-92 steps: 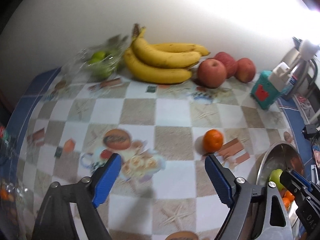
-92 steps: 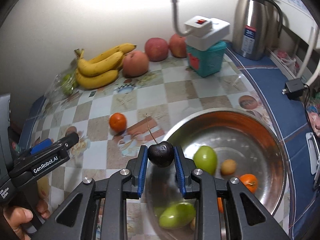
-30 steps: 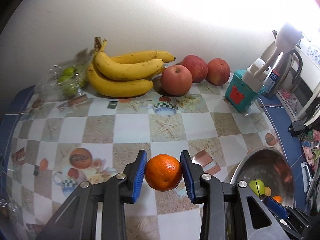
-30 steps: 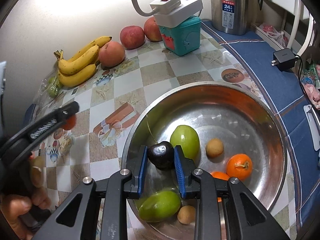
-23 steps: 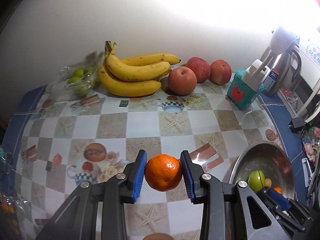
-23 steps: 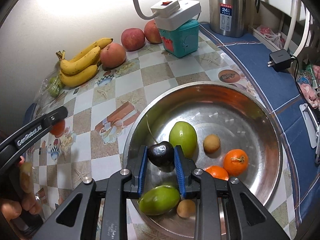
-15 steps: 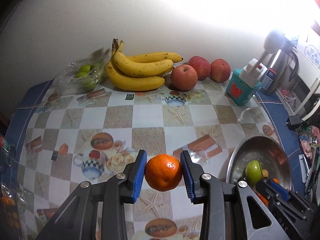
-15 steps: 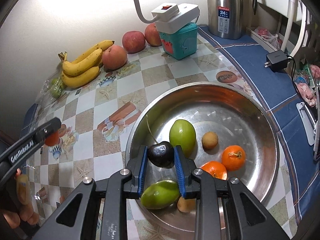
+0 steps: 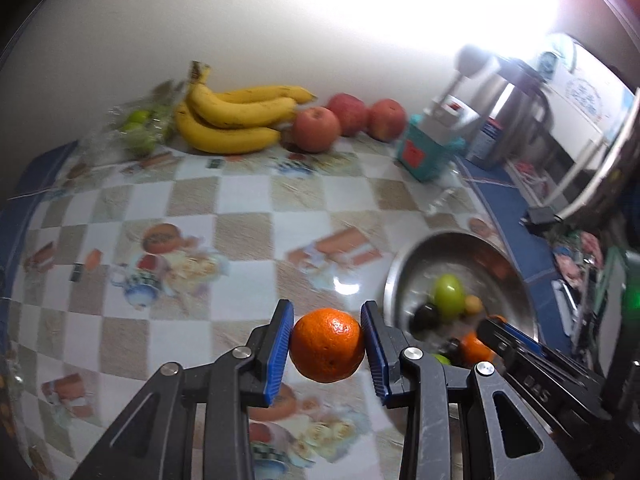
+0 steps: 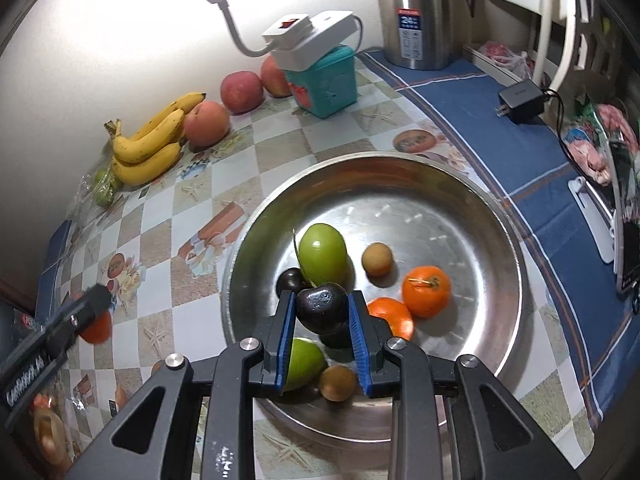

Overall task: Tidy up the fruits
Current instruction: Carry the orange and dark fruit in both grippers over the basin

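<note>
My left gripper (image 9: 326, 346) is shut on an orange mandarin (image 9: 326, 345) and holds it above the checkered tablecloth, left of the steel bowl (image 9: 394, 276). My right gripper (image 10: 322, 312) is shut on a dark cherry (image 10: 320, 307) with a long stem, over the steel bowl (image 10: 496, 216). In the bowl lie a green fruit (image 10: 322, 254), another dark cherry (image 10: 289, 280), two mandarins (image 10: 426, 291), small brown fruits (image 10: 376, 259) and a second green fruit (image 10: 306, 362).
Bananas (image 10: 150, 146), three apples (image 10: 240, 91) and a bag of green fruit (image 10: 103, 188) lie along the wall. A teal box with a white lamp unit (image 10: 324, 76), a steel kettle (image 10: 420, 12) and a black charger (image 10: 520, 100) stand behind the bowl.
My left gripper has carried the mandarin back and toward the bowl. My right gripper has lifted slightly with the cherry; a second cherry now shows in the bowl.
</note>
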`<state>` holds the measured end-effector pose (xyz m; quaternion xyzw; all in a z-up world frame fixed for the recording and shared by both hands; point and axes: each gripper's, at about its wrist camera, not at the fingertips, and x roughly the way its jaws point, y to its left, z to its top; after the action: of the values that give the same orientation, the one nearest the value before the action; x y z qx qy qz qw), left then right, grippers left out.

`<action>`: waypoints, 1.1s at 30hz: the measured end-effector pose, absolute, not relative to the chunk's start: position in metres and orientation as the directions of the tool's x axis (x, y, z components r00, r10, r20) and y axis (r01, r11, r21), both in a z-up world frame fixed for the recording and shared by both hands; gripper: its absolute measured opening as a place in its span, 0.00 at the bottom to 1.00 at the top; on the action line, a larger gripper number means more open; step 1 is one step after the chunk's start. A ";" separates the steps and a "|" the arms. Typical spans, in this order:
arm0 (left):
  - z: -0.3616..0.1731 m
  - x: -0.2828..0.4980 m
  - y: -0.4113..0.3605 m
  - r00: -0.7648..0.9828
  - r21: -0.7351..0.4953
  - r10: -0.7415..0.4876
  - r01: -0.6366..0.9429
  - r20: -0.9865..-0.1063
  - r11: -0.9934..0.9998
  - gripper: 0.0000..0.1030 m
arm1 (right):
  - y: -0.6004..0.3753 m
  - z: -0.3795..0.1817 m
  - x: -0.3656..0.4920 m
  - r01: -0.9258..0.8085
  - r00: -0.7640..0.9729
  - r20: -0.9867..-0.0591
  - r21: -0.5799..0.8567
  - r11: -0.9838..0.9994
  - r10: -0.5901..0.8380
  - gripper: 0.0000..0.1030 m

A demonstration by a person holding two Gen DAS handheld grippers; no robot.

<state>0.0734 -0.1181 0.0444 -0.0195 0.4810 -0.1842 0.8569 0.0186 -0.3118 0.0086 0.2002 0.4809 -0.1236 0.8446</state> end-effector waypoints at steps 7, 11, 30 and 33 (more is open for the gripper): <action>0.030 0.071 -0.148 0.390 -0.294 -0.428 0.358 -0.815 0.886 0.36 | -0.321 0.002 0.017 0.419 0.493 -0.870 0.217 0.882 -0.020 0.27; 0.019 0.074 -0.159 0.339 -0.347 -0.473 0.371 -0.813 0.862 0.36 | -0.325 -0.003 0.018 0.421 0.485 -0.874 0.216 0.881 -0.017 0.27; -0.013 0.085 -0.179 0.241 -0.406 -0.493 0.331 -0.836 0.852 0.36 | -0.332 -0.017 0.026 0.417 0.481 -0.876 0.217 0.882 -0.012 0.27; -0.013 0.086 -0.180 0.243 -0.402 -0.489 0.331 -0.838 0.854 0.36 | -0.333 -0.018 0.027 0.416 0.481 -0.877 0.212 0.884 -0.016 0.27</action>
<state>0.0862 -0.1798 -0.0125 -0.0710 0.5570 -0.2608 0.7853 0.0274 -0.3327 -0.0182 0.2029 0.4928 -0.1292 0.8363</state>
